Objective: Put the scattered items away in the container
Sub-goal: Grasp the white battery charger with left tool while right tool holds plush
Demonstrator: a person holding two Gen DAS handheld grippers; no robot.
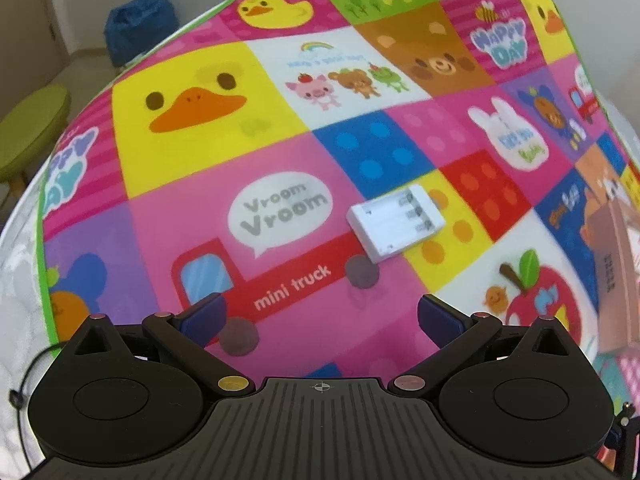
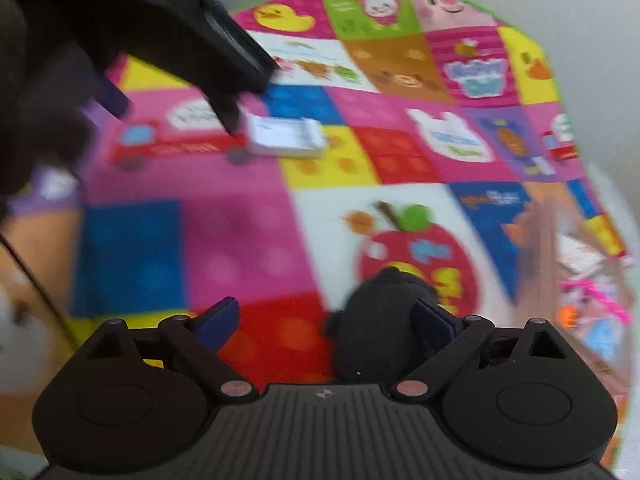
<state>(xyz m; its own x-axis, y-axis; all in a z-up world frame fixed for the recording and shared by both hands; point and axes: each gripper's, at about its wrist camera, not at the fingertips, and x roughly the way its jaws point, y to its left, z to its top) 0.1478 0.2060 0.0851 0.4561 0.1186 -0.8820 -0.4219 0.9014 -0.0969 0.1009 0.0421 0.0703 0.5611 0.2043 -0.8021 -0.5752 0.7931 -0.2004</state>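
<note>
Left claw [image 1: 320, 320] is wide open and holds nothing. I see the white battery case [image 1: 396, 224] on the mat [image 1: 280, 152], just ahead and a bit right, lying slantwise. Right claw [image 2: 328, 320], open too, is farther away.

- Patchwork cartoon mat [image 1: 280, 152] is the support surface.
- White battery holder [image 1: 395, 227] lies flat, ahead of left gripper [image 1: 320, 320].
- Black soft item [image 2: 380, 320] between right gripper [image 2: 326, 322] fingers.
</note>
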